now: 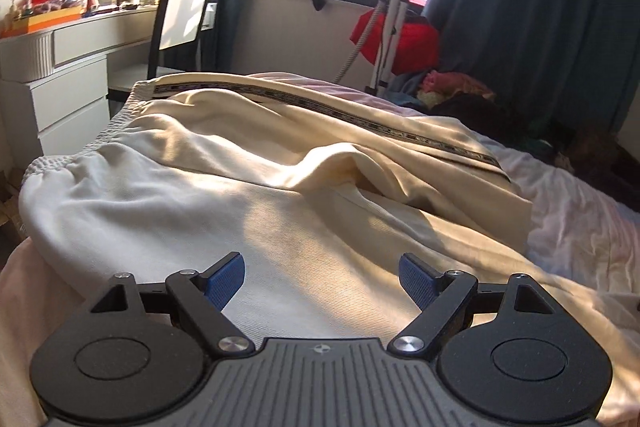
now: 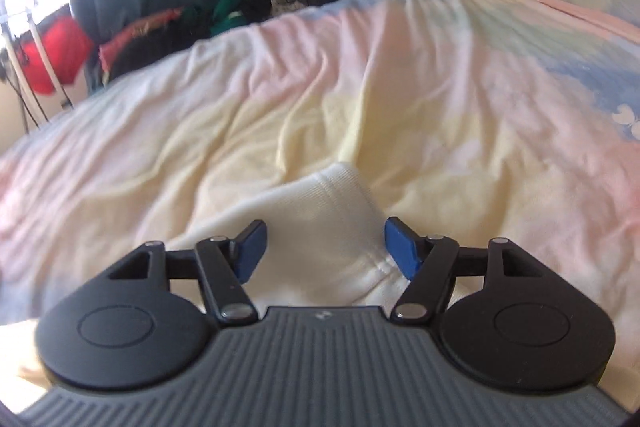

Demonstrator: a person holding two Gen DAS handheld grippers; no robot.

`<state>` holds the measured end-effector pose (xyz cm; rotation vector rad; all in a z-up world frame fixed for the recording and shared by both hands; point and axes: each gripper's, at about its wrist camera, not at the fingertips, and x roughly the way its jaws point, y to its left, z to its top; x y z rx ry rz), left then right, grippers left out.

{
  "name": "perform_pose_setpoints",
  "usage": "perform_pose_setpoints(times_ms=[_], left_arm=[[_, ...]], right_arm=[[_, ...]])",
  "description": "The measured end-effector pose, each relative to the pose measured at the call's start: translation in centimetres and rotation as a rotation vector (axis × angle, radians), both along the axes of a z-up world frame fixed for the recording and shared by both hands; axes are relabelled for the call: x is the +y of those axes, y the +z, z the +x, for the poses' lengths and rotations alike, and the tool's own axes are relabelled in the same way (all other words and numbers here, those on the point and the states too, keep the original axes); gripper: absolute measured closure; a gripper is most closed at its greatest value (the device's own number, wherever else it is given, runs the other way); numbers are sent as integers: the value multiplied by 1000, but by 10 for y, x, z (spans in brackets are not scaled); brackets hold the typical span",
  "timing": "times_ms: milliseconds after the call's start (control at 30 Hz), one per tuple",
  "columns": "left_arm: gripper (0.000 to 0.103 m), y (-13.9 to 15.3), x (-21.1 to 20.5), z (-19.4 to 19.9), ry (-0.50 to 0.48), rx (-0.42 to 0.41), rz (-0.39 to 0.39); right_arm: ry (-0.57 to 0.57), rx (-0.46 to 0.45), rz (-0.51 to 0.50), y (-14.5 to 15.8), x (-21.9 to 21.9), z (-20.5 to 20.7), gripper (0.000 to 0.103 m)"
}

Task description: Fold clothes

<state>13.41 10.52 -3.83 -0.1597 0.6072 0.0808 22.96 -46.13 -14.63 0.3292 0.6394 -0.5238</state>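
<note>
Both tongs gape wide and empty: left gripper [image 1: 321, 277] over cream trousers [image 1: 256, 163] spread mid-frame on the bed [image 1: 580, 219], right gripper [image 2: 323, 247] straddling their pale cuff [image 2: 332, 211] at lower centre.

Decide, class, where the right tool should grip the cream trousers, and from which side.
Grip the ribbed cuff, coming straight on: it points away from the open right tool, already lies between its fingers, and is a thick edge of the trousers.

No readable text anywhere; only an illegible woven pattern along the dark stripe [image 1: 328, 109] on the cream trousers [image 1: 248, 179].
</note>
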Motion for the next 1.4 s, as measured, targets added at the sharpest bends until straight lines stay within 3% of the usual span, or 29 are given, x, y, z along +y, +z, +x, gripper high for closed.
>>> perform_pose_setpoints(times_ms=[100, 167, 200, 233, 533, 700, 833, 900, 933, 967, 1033, 1233, 1400], left_arm=[[17, -6, -27, 2, -64, -22, 92], [17, -10, -40, 2, -99, -31, 134], [17, -12, -46, 3, -116, -35, 153], [16, -14, -50, 3, -130, -35, 163], [16, -23, -61, 1, -169, -26, 189], [15, -22, -61, 0, -170, -31, 190], [15, -22, -61, 1, -170, -26, 190], [14, -22, -62, 1, -173, -22, 188], [14, -23, -62, 1, -175, -21, 186], [14, -23, -62, 1, -177, -19, 184], [13, -23, -62, 1, -182, -17, 181], [12, -26, -65, 1, -190, -12, 188], [11, -28, -64, 3, -199, 0, 143]], right_arm=[[19, 31, -70, -5, 7, 1, 47], [15, 33, -57, -5, 5, -2, 80], [12, 33, -50, -5, 5, -3, 87], [10, 34, -43, -5, 4, -4, 101], [-203, -30, 34, 0, -37, -32, 100], [-214, -64, 88, -8, -51, -48, 100], [-161, -136, 142, -5, -48, -52, 96], [-105, -124, 142, -4, -43, -48, 91], [-77, -117, 141, -3, -41, -45, 69], [-44, -133, 135, -2, -36, -45, 38], [-2, -145, 121, -1, -30, -44, 20], [39, -97, 81, -2, -18, -29, 22], [-6, -14, 32, -16, -16, -16, 21]])
